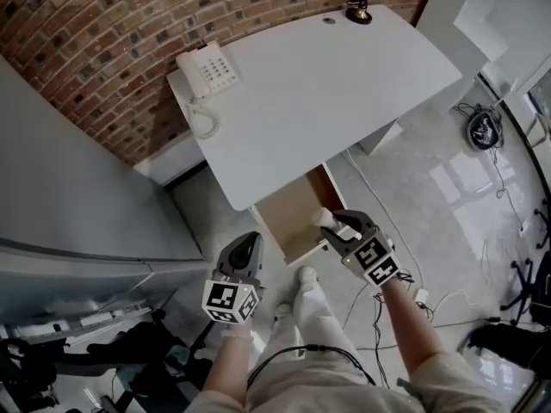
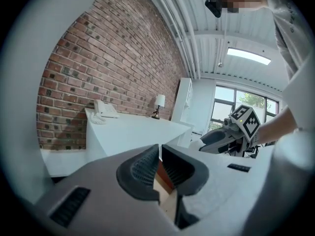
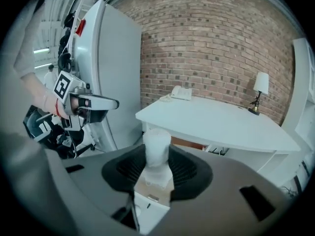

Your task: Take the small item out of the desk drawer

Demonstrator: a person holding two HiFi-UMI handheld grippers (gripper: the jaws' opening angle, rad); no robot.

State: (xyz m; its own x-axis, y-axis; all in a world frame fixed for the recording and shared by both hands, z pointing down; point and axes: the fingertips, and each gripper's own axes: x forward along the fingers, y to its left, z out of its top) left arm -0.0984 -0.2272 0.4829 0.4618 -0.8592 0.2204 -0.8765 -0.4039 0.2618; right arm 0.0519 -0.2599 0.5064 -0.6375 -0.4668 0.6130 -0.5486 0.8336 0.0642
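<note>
Brick wall (image 1: pixel 103 41), white desk (image 1: pixel 327 84), drawer (image 1: pixel 293 218) open — right gripper (image 3: pixel 157 167) clamping small white item (image 3: pixel 156 149), left gripper (image 2: pixel 160 166) pinched together, empty.

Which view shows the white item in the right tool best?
Right gripper view: the white item sits centred, clamped between the jaws of the right tool. Head view shows it small, over the open drawer. Left gripper view shows only that tool's side; the item is unclear there.
</note>
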